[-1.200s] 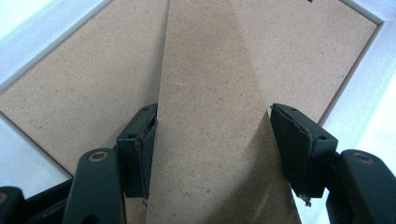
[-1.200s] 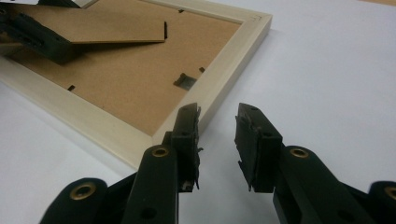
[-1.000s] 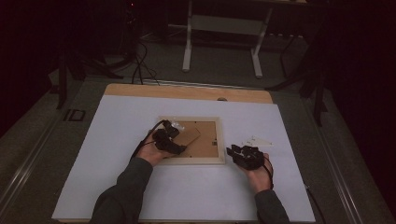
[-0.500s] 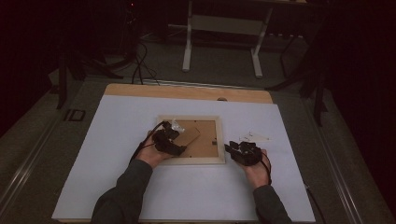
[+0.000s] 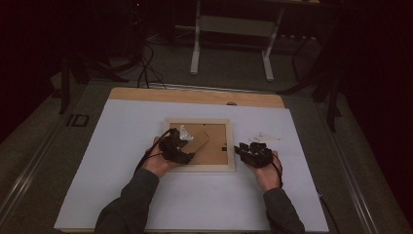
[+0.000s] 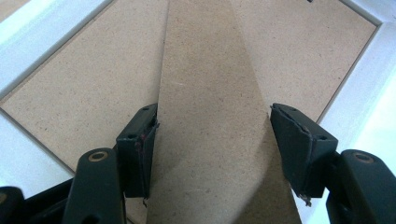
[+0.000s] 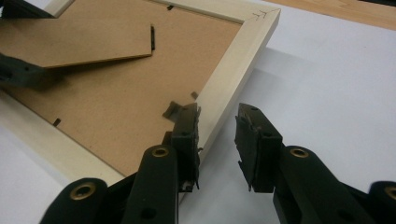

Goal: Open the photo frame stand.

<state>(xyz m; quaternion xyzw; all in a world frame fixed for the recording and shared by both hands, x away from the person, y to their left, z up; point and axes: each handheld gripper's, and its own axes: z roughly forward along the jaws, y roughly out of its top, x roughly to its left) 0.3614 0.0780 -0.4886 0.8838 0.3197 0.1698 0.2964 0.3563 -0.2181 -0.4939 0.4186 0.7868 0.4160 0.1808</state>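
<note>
Across the middle of the high view, spread flat, a white table covering (image 5: 146,195) on a wooden tabletop (image 5: 195,95), wood bare along the far edge at 12 o'clock. At the centre of that sheet, lying face down, a pale wooden picture frame (image 5: 198,167), brown fibreboard backing (image 5: 216,139) turned upward. At about 3 o'clock from the frame, well apart from it, resting on the white surface, a small white scrap (image 5: 264,137), too small to identify. Over the frame's 8 o'clock corner, held in one hand, the left gripper (image 5: 176,148), cable trailing back toward the sleeve. Seen in the left gripper view, spread wide either side of the fibreboard easel stand (image 6: 210,116), two black jaws, one pad (image 6: 140,144) touching the stand's edge, the other slightly off the opposite edge; released, nothing squeezed. Seen in the right gripper view, raised a little off the backing (image 7: 116,107), the same stand (image 7: 79,39) at 10 o'clock. Beside the frame's 3 o'clock side, the right gripper (image 5: 253,152). In its own view, parted astride the frame's wooden rail (image 7: 229,84), one jaw over the backing near a small metal tab (image 7: 171,110), the other outside over the white sheet; released too, gap wider than the rail.
</note>
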